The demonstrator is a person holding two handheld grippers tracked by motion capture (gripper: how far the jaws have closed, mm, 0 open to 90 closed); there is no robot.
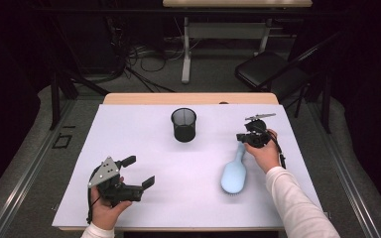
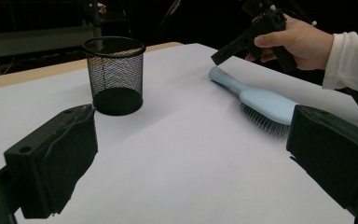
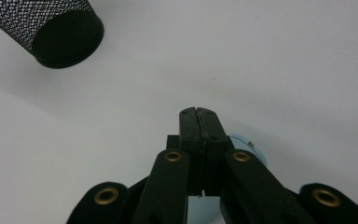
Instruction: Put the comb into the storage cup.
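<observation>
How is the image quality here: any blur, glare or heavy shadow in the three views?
High view: even light on the white table, dark surroundings, soft shadow beside the mesh cup. Left gripper view: near jaws soft, hairbrush fairly sharp. Right gripper view: right claw sharp, no glare, table slightly shaded.

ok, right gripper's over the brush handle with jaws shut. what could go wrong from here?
1. The right gripper is shut with nothing between its jaws, above the end of the hairbrush handle; it likely has to reopen or it just shoves the brush.
2. A push could slide the brush on the smooth white sheet.
3. The mesh cup looks light and may tip.
</observation>
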